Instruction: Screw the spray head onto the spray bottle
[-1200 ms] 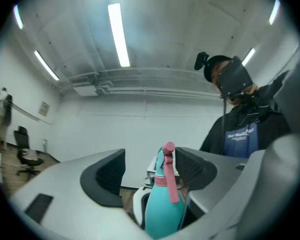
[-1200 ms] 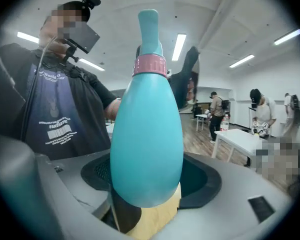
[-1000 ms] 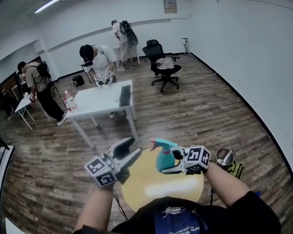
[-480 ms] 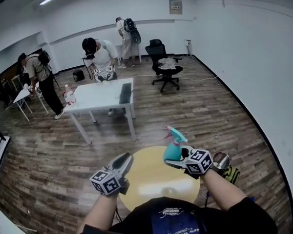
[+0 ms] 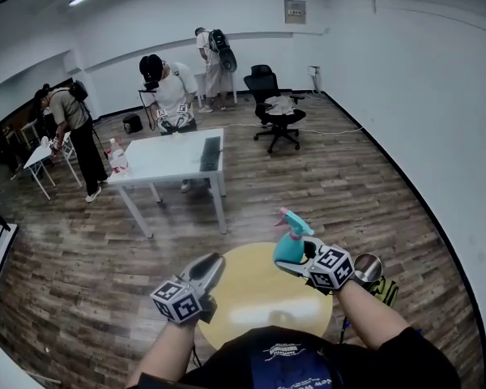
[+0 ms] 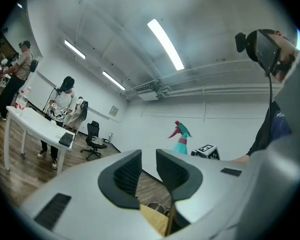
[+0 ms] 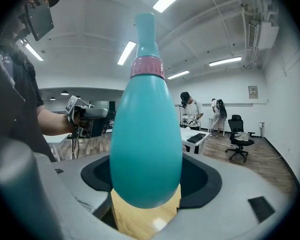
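As right tongs (image 5: 292, 259) grip the teal bottle (image 7: 146, 144), its collar (image 7: 147, 67) shows pink

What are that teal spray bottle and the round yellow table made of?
Spray bottle: likely plastic, smooth with a soft sheen, evenly teal and opaque. Table: pale wood or wood-look laminate; faint grain shows in the right gripper view, and its top reflects the lights glossily.
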